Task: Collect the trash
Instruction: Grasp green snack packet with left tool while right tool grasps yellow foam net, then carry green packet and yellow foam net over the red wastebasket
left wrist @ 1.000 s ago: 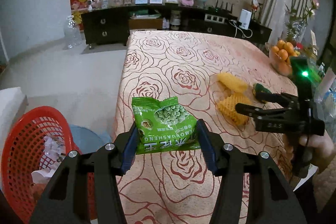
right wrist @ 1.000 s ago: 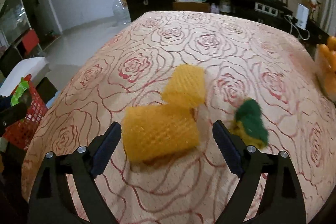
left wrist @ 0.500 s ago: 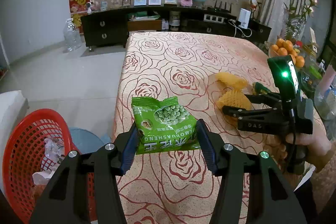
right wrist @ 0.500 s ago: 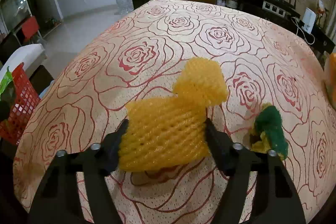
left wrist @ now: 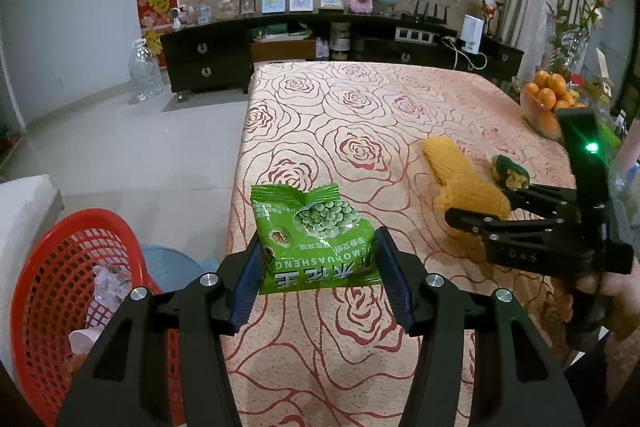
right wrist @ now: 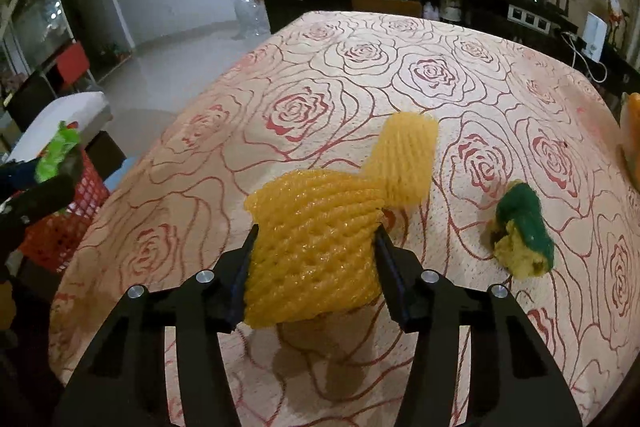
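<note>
My left gripper (left wrist: 320, 275) is shut on a green snack bag (left wrist: 314, 239) and holds it above the table's near left edge. My right gripper (right wrist: 314, 259) is shut on a yellow foam fruit net (right wrist: 316, 247), lifted a little off the rose-patterned tablecloth (right wrist: 360, 75); it also shows in the left wrist view (left wrist: 476, 211). A second yellow foam net (right wrist: 408, 155) lies just behind it. A green and yellow scrap (right wrist: 520, 231) lies to its right. A red trash basket (left wrist: 68, 291) with crumpled paper stands on the floor at the left.
A bowl of oranges (left wrist: 548, 103) and a vase of flowers (left wrist: 572, 27) stand at the table's right edge. A dark sideboard (left wrist: 320, 51) with frames and a globe runs behind the table. A blue bin (left wrist: 172, 267) sits beside the basket.
My right gripper has closed on the near yellow foam net and raised it slightly off the cloth. My left gripper still holds the green bag, drawn back a little.
</note>
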`<control>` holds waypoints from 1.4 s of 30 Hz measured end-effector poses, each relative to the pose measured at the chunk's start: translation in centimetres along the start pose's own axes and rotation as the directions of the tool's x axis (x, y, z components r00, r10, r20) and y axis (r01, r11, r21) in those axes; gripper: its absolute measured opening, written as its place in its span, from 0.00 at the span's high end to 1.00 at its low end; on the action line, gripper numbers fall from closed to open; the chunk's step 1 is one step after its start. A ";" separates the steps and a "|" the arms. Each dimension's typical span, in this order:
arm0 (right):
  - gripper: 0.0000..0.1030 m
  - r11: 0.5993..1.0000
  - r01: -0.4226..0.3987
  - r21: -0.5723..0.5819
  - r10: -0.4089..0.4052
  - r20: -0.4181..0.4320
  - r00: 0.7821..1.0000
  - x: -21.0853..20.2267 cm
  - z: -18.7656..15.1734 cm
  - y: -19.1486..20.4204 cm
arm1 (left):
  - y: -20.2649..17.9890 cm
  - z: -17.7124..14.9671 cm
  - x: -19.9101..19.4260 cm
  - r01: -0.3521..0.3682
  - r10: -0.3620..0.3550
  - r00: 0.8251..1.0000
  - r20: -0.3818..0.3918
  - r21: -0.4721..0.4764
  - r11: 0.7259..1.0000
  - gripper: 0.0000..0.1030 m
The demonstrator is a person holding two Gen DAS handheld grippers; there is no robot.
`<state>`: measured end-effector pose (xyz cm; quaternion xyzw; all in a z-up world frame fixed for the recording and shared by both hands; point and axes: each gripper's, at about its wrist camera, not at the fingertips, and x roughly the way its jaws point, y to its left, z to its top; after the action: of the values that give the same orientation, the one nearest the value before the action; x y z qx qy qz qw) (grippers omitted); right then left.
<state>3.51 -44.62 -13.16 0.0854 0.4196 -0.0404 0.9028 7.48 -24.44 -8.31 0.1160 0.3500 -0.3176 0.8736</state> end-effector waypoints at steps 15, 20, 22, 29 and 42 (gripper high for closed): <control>0.50 0.996 0.069 0.057 -0.073 0.067 0.995 -3.7 -2.5 0.8 | 0.4 -0.4 -0.4 -0.028 0.028 0.999 0.032 -0.011 1.000 0.50; 0.50 0.992 0.088 0.088 -0.094 0.063 0.994 -4.0 -3.6 0.9 | 0.7 -0.5 -1.2 -0.043 0.043 0.998 0.037 -0.016 0.999 0.50; 0.50 0.992 0.099 0.081 -0.105 0.067 0.992 -4.2 -3.8 1.2 | 0.7 -0.4 -1.9 -0.048 0.049 0.998 0.045 -0.017 0.999 0.50; 0.50 0.993 0.103 0.066 -0.109 0.097 0.989 -5.8 -3.8 2.4 | 1.6 -0.4 -5.0 -0.078 0.079 0.994 0.073 -0.025 0.997 0.50; 0.50 0.996 0.085 0.003 -0.084 0.153 0.985 -8.3 -1.3 6.5 | 6.4 0.1 -10.0 -0.165 0.173 0.978 0.119 -0.078 0.983 0.50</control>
<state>-1.85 -38.03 -6.87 0.0626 0.3526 -0.0844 0.9299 6.09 -14.81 -1.56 0.0955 0.2939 -0.2367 0.9211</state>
